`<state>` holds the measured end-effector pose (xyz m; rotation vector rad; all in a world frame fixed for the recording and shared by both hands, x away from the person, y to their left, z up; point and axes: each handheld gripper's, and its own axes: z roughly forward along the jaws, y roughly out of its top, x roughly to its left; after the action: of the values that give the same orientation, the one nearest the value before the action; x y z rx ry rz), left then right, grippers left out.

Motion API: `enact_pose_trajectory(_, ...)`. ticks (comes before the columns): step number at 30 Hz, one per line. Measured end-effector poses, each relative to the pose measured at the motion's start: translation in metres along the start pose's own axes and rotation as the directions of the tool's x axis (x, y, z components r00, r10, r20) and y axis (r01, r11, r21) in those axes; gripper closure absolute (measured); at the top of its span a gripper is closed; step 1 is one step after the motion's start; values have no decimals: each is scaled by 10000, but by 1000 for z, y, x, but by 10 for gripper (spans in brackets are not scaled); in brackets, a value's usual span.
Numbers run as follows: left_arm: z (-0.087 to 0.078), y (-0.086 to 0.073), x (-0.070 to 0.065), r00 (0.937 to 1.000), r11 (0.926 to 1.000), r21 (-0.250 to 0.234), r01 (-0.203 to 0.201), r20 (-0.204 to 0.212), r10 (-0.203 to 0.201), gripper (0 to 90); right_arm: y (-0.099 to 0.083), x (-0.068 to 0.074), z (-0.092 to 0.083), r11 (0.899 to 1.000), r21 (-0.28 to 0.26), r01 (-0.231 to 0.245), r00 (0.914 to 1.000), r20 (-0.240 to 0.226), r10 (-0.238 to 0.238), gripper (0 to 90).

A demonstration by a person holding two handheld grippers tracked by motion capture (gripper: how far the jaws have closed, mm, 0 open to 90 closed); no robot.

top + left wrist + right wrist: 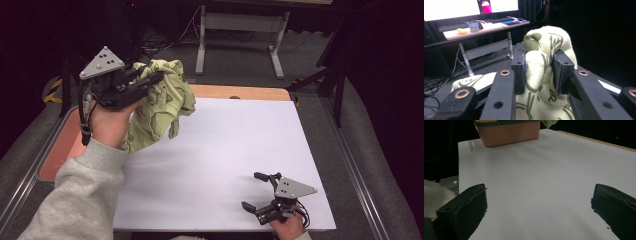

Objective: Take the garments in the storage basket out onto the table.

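a white table sits in a dark room. the left gripper is raised over the table's left edge, its 2 jaws clamped on a pale green patterned cloth that hangs down. the right gripper rests near the front right corner, jaws wide apart.

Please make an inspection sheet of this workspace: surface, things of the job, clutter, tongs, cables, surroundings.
Surface: white sheet on the wooden table, bare.
Job's things: green patterned cloth, lifted off the table; orange bin at the table's left edge.
Clutter: nothing seen.
Tongs: left tongs shut on the cloth; right tongs open, low over the sheet.
Cables: black cable hangs from the left tongs.
Surroundings: dark room; desk with monitors beyond.
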<state>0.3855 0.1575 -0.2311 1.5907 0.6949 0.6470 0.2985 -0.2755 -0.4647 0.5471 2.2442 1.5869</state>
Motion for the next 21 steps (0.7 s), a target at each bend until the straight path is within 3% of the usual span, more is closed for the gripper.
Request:
enact_pose_trajectory(17,26,2,-21,9958,9997,-94,207,898,-198,677,0,-1,-1,10000,-52,10,10000,-31,-10,7)
enact_pose_trajectory(19,30,3,-20,9863,9970,-165,754,1481,-722,677,0,-1,-1,10000,-58,-6,10000,-32,6,7)
enact_pose_trajectory(21,31,4,-20,9832,9961,-182,867,1627,-827,677,0,-1,-1,10000,-23,0,10000,-20,0,7)
